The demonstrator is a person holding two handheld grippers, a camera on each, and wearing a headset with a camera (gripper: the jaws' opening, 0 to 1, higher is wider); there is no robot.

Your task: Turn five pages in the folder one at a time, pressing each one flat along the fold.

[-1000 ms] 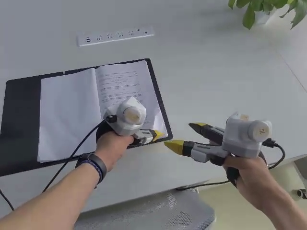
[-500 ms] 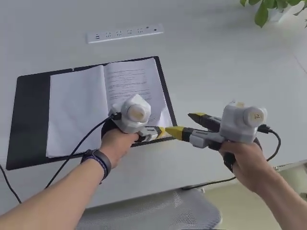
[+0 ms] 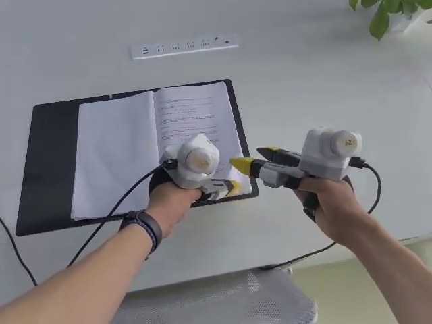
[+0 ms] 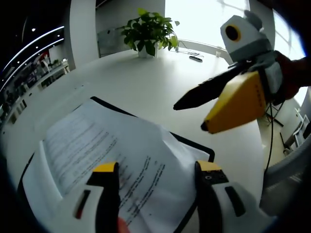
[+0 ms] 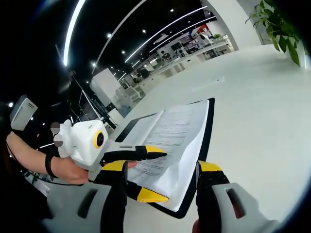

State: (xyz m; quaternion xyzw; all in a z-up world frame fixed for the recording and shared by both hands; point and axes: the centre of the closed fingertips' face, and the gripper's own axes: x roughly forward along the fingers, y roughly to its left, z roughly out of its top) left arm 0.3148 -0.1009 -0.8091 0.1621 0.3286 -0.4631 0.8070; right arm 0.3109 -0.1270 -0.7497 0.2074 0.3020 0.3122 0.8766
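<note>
Black folder (image 3: 40, 169) is laid open on the surface (image 3: 324, 81), fold running away from both grippers. The right page (image 3: 196, 121) has its near corner just beneath the wide-spread fingers of the left gripper (image 3: 219, 190). The right gripper (image 3: 253, 157), equally spread and empty, is held just beside.

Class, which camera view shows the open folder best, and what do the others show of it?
The head view: the folder lies open, seen from above, almost whole. The left gripper view catches its printed right page and black corner; the right gripper view shows it slanted, partly behind the left gripper.

Black folder (image 3: 40, 169) open flat, white pages (image 3: 155, 145)
</note>
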